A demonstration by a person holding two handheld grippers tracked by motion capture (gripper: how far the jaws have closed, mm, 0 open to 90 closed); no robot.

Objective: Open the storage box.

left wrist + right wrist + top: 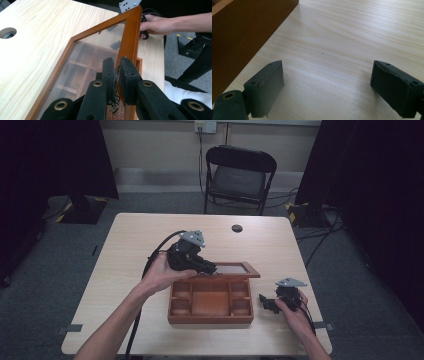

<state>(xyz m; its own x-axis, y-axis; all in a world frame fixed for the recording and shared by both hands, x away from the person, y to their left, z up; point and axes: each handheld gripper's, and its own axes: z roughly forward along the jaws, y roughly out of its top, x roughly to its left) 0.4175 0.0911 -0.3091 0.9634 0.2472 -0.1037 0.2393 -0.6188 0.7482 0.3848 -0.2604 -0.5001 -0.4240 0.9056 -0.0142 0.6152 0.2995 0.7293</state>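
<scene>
Item: wooden box [210, 307], compartmented, near the front edge of the surface [125, 240]. Glazed lid [235, 269] hinged at the far side, tilted partway open.

Left gripper [212, 268]: clamped on the lid's front frame rail, jaws nearly together.

Right gripper [265, 302]: jaws apart, holding nothing, resting on the surface just right of the box.

Handling advice: swing the lid along its hinge arc, not straight up; keep the grip square on the rail, clear of the pane. The right gripper could steady the box wall should the box begin to slide.
</scene>
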